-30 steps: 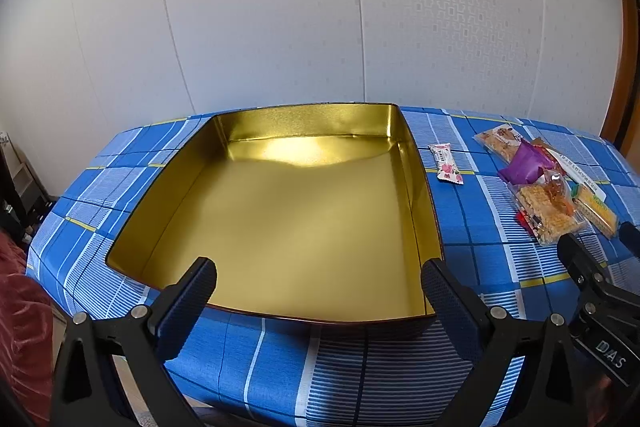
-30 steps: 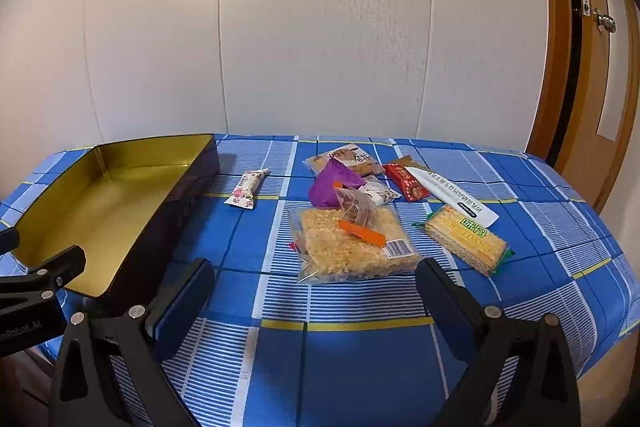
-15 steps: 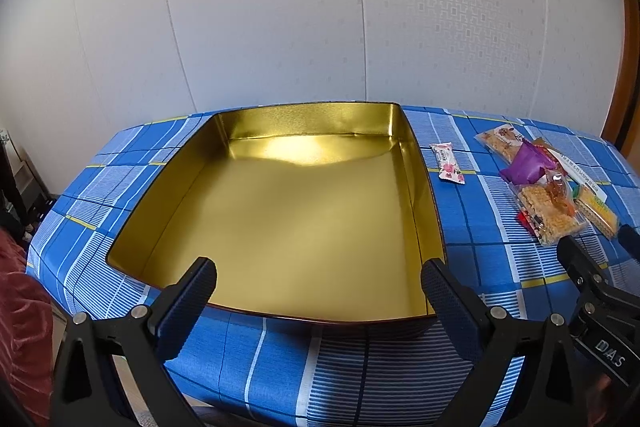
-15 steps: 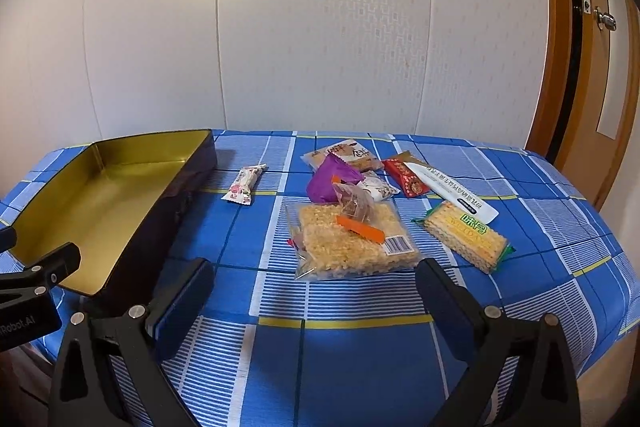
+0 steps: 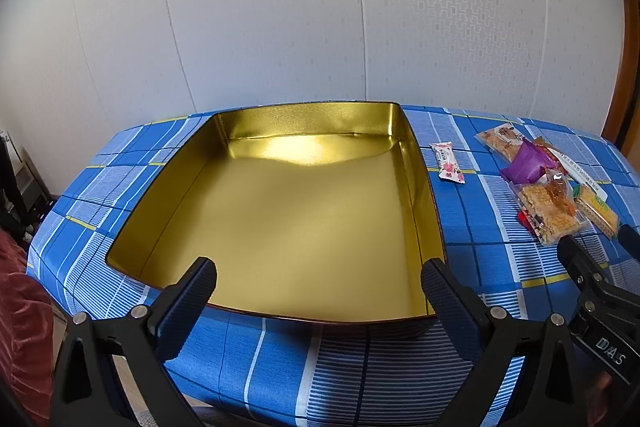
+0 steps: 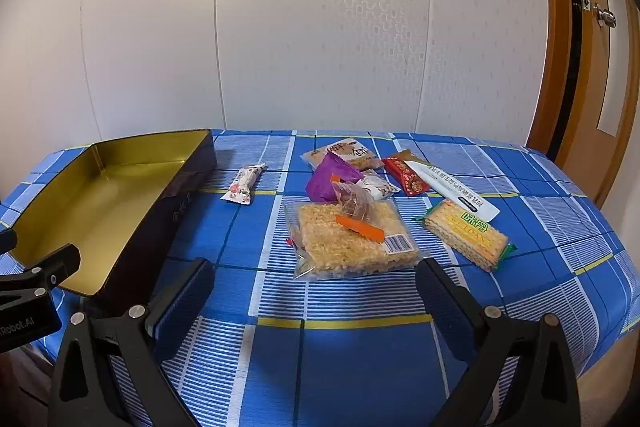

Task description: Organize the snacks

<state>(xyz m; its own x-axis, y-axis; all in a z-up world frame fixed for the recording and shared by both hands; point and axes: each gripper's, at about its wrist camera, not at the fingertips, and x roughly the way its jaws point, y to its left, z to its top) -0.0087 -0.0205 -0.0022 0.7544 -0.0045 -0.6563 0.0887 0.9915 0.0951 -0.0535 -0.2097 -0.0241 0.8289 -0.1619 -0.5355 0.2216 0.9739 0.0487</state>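
Note:
An empty gold-lined tin box (image 5: 438, 227) (image 6: 200, 147) sits on the left half of the table. My left gripper (image 5: 318, 283) is open and empty, above the box's near edge. Snacks lie to the right: a small pink bar (image 6: 243, 183) (image 5: 448, 163), a clear pack of rice crackers (image 6: 352, 241) (image 5: 548, 215), a purple packet (image 6: 330, 181), a green-edged biscuit pack (image 6: 466, 239), a red packet (image 6: 406, 175) and a white sachet (image 6: 452, 187). My right gripper (image 6: 314, 285) is open and empty, just short of the rice crackers.
The table has a blue checked cloth (image 6: 352, 359). A white panelled wall (image 6: 320, 27) stands behind it, and a wooden door (image 6: 592, 75) at the right. The table's right edge (image 6: 624, 323) drops off beside the biscuit pack.
The right gripper has moved forward a little toward the snacks. The left gripper has shifted only slightly. Both stay open.

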